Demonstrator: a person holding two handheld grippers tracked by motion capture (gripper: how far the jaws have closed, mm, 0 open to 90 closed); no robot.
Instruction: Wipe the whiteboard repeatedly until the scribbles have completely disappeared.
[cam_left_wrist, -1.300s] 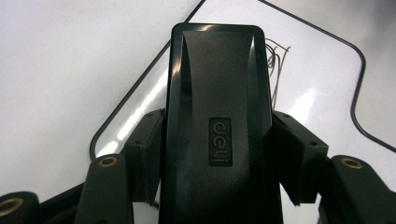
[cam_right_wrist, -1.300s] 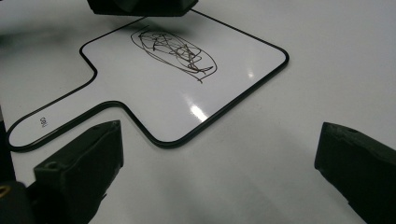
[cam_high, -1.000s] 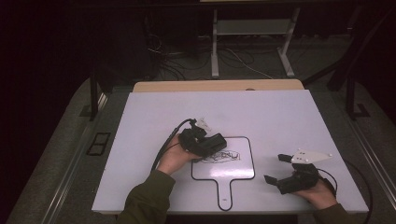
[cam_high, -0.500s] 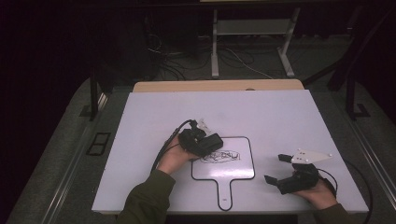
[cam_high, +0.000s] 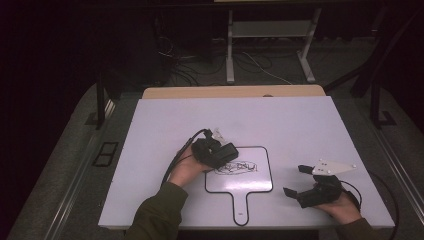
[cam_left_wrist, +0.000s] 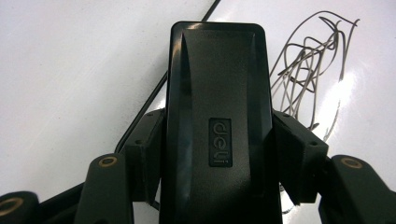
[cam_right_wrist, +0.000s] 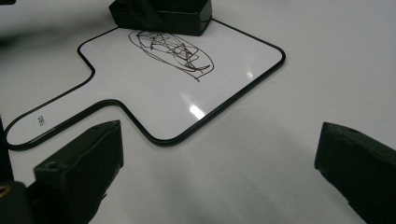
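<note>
At the left of the high view, the left hand (cam_high: 187, 170) comes up from the bottom edge in a dark green sleeve (cam_high: 155, 215) and holds the left tool (cam_high: 216, 152) low over the white tabletop (cam_high: 165, 120). This tool is clamped on a black eraser (cam_left_wrist: 219, 121): in the left gripper view its two jaws press against the eraser's long sides. The eraser is a rectangular block with a textured top and a small raised "deli" label at its middle. It sits at the upper left part of a small paddle-shaped whiteboard (cam_high: 250, 180), white with a thin black rim and a short handle pointing toward the person. Just beside the eraser's front end, a tangle of dark scribbled lines (cam_high: 237, 167) marks the board. Farther right, well apart from the board, the right hand (cam_high: 340, 207) holds the right tool (cam_high: 295, 181) near the tabletop, its jaws spread wide with nothing between them.
</note>
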